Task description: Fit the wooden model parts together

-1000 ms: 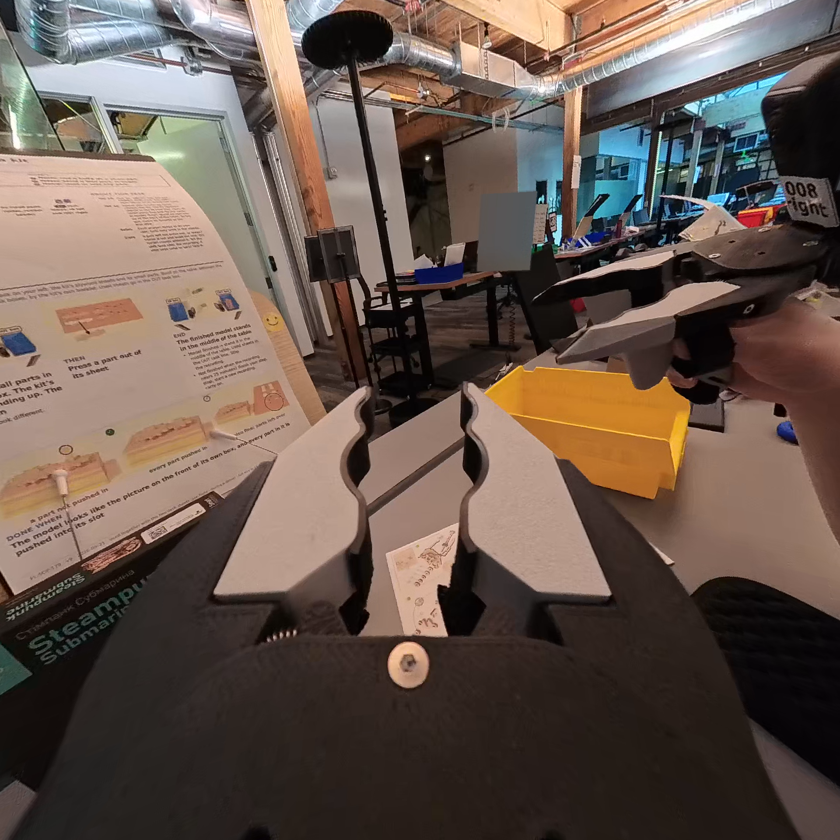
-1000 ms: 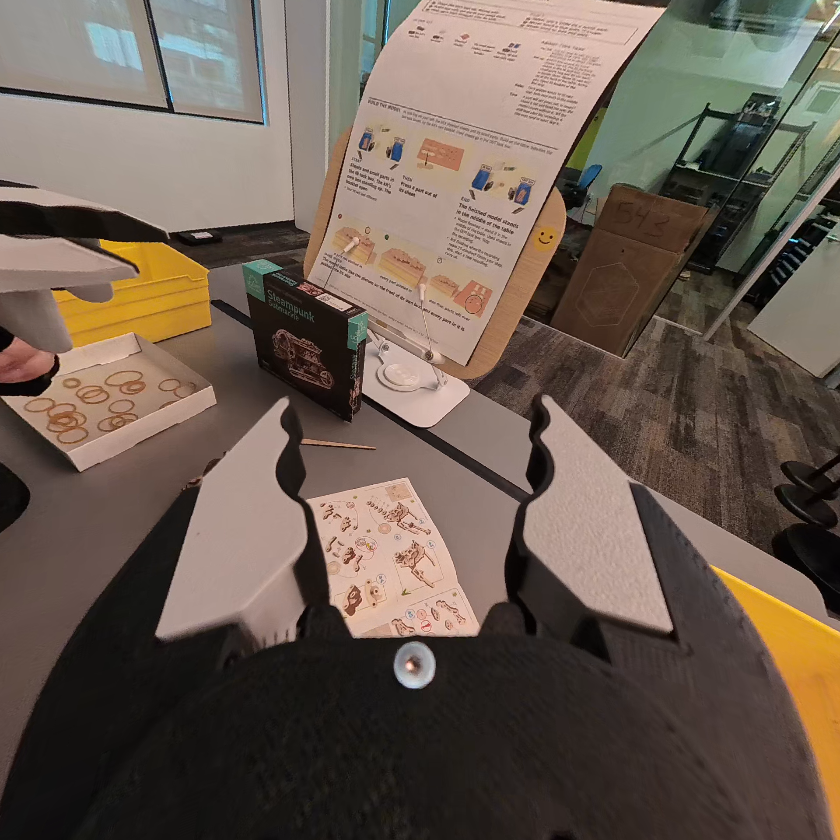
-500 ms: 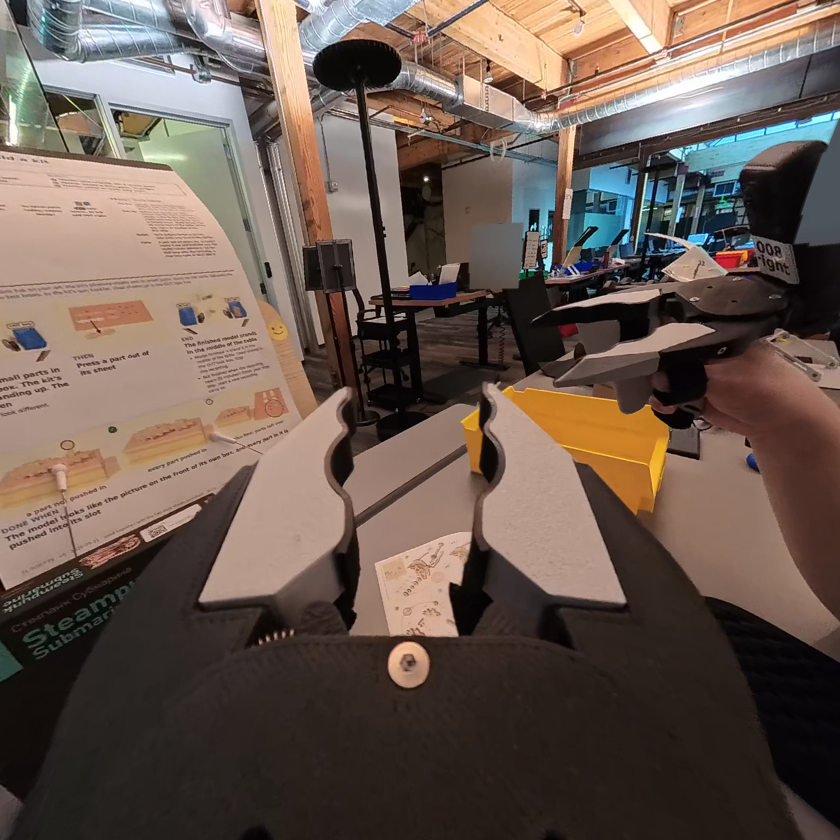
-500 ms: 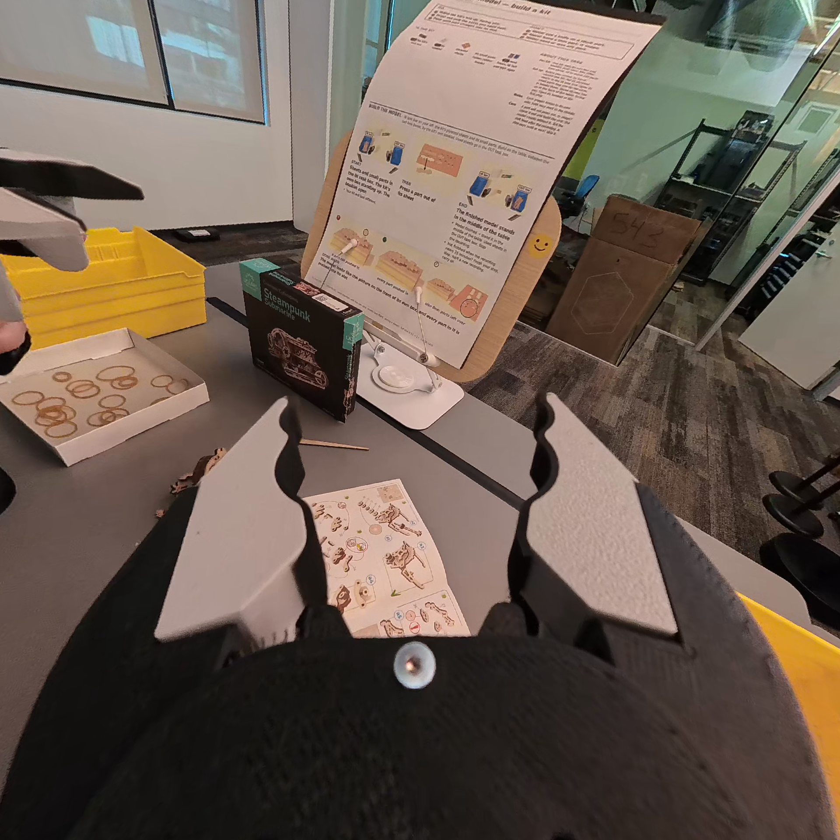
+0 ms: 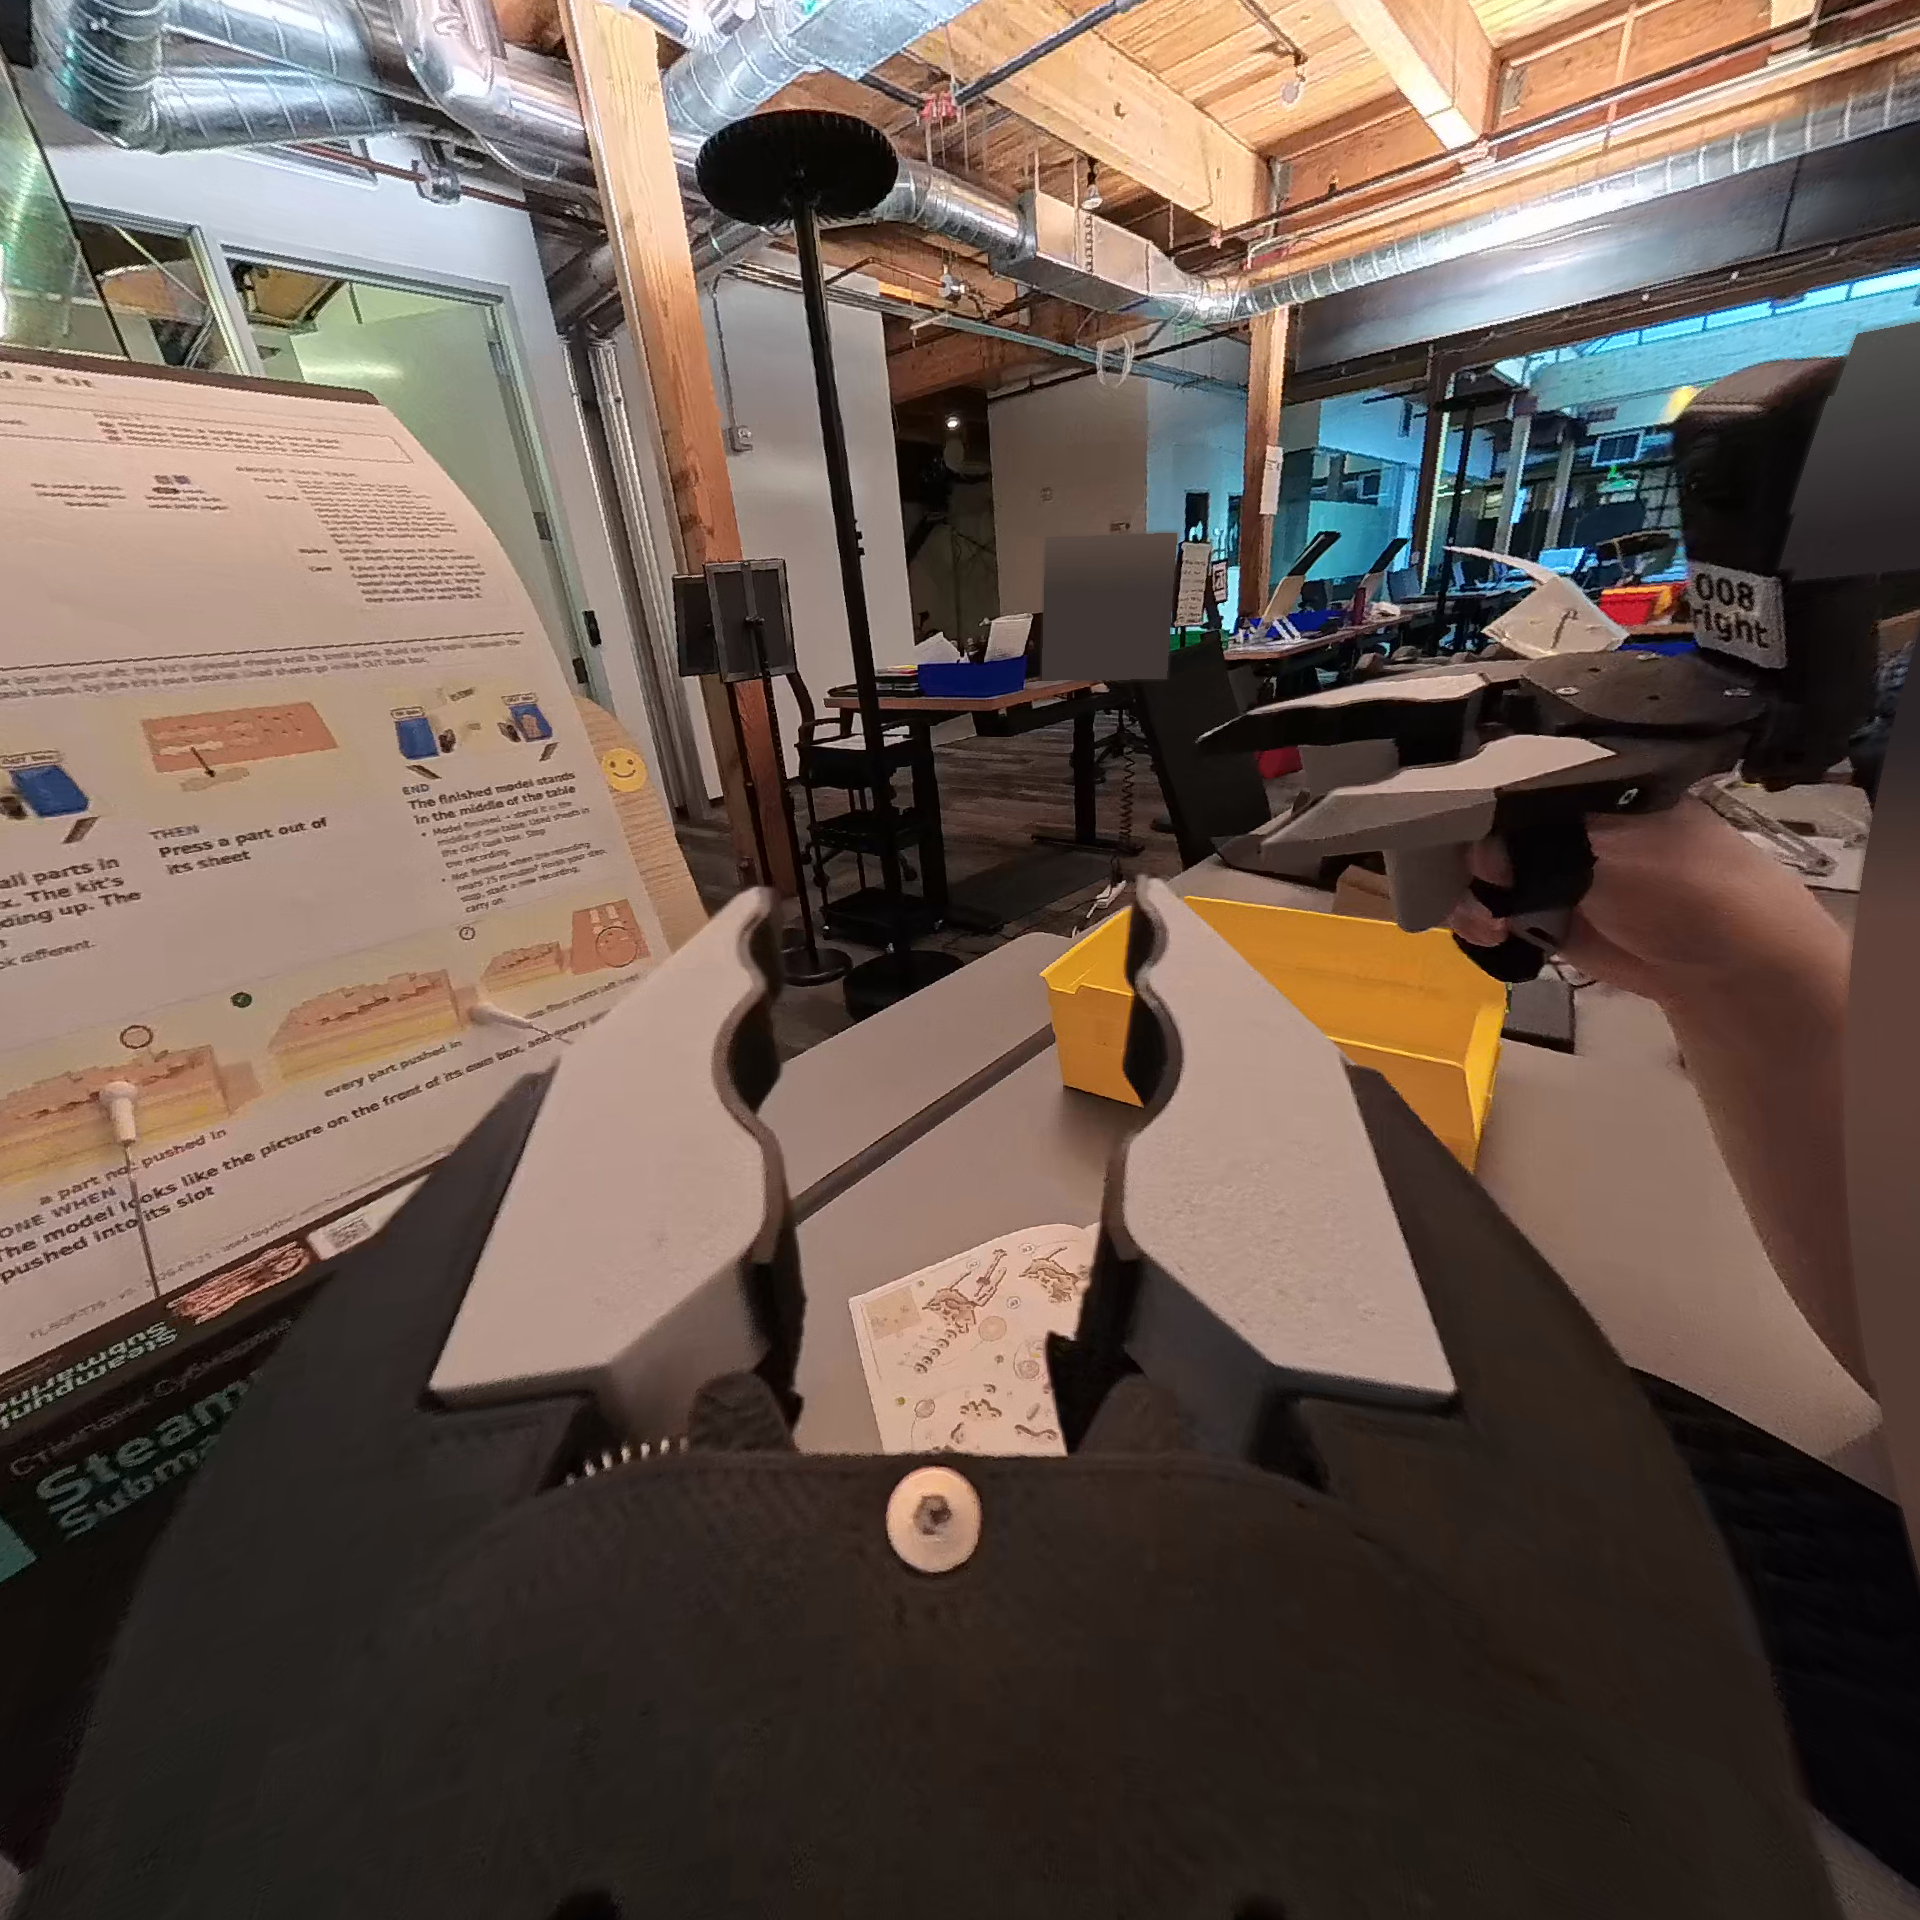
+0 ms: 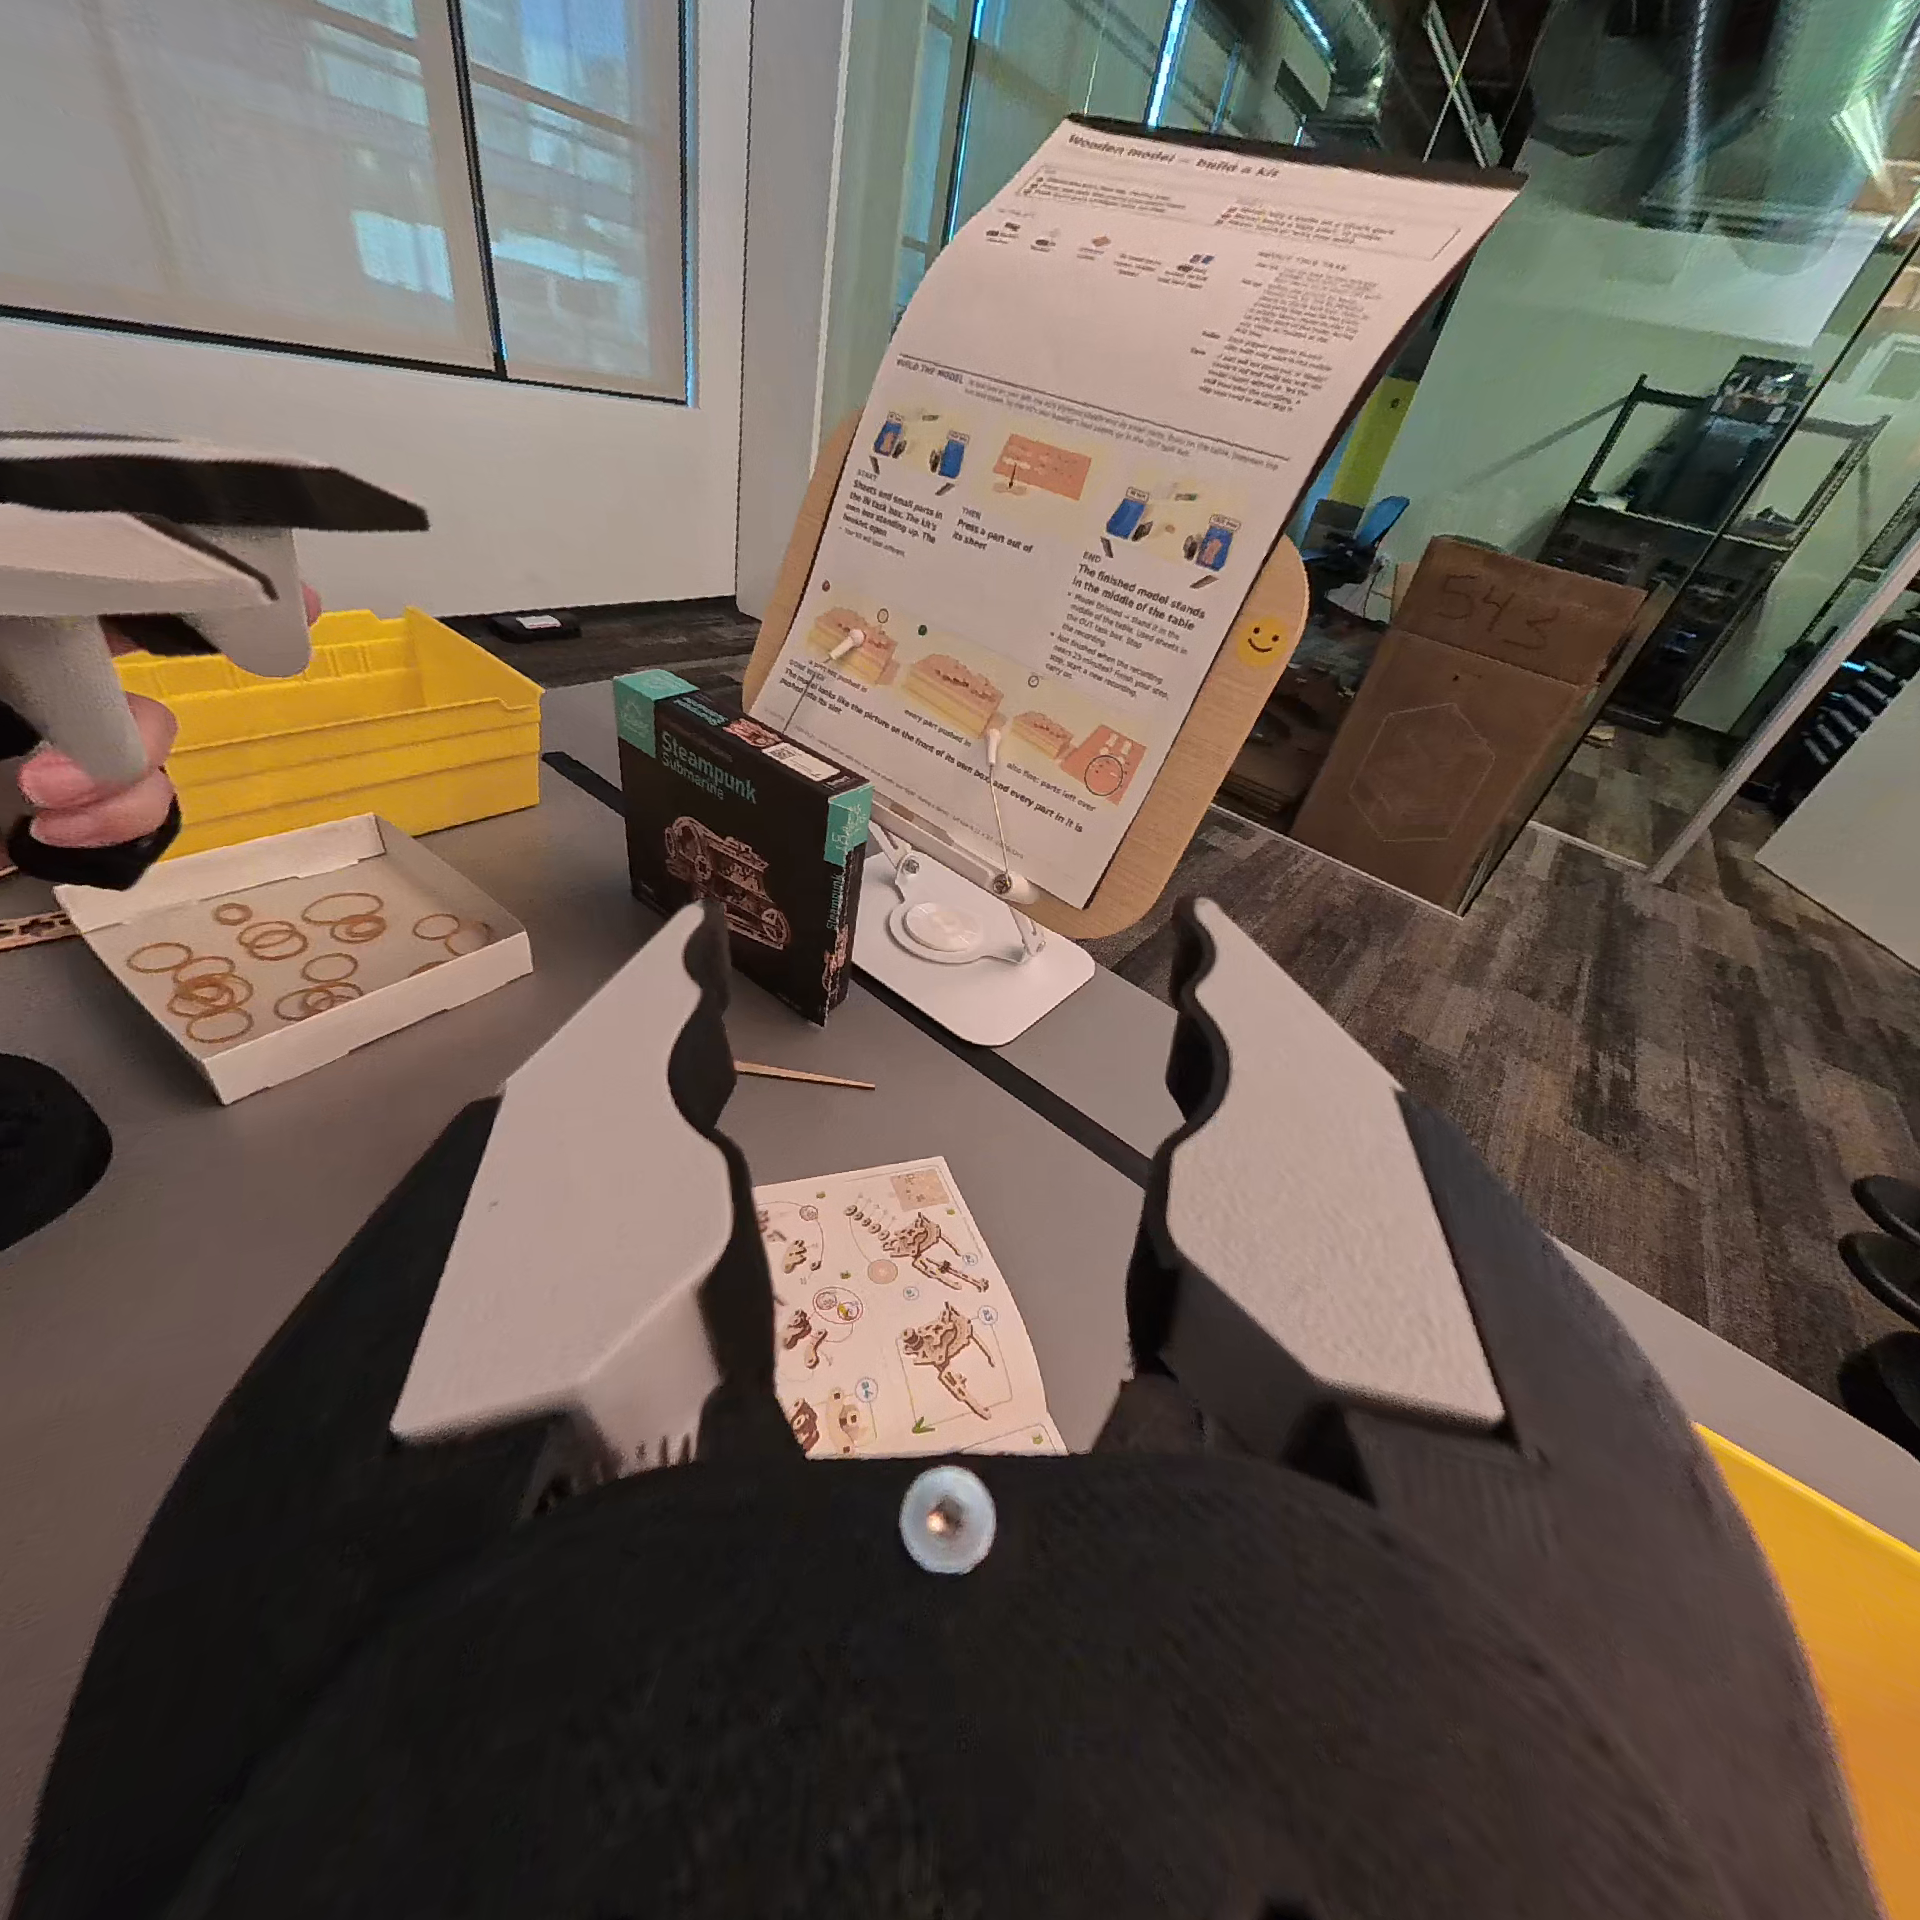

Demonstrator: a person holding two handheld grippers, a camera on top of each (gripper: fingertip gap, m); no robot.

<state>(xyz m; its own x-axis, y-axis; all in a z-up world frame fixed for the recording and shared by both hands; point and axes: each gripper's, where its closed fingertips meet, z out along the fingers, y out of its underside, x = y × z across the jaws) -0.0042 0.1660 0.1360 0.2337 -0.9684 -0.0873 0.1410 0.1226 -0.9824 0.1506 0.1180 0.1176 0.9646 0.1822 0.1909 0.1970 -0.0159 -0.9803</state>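
Observation:
My left gripper (image 5: 951, 904) is open and empty, held above the grey table (image 5: 935, 1091). My right gripper (image 6: 951, 914) is also open and empty; it also shows in the left wrist view (image 5: 1226, 795), held in a hand at the right. The left gripper shows in the right wrist view (image 6: 348, 556) at the upper left. Below both lies a printed assembly leaflet (image 6: 904, 1309), also in the left wrist view (image 5: 977, 1340). A white tray (image 6: 135, 1049) holds several wooden rings (image 6: 270, 940). A thin wooden stick (image 6: 805, 1075) lies by the dark kit box (image 6: 748, 831). A wooden part (image 6: 31, 925) shows at the left edge.
An instruction poster (image 6: 1091, 520) stands on a white stand (image 6: 977, 956) behind the kit box. Stacked yellow bins (image 6: 343, 717) sit at the back left; another yellow bin (image 5: 1351, 997) sits at the right. The table edge drops to the floor (image 6: 1558, 1039) on the right.
My left gripper's jaws have opened wider and it has lifted a little. My right gripper's jaws have narrowed slightly but stay open. Both hold nothing.

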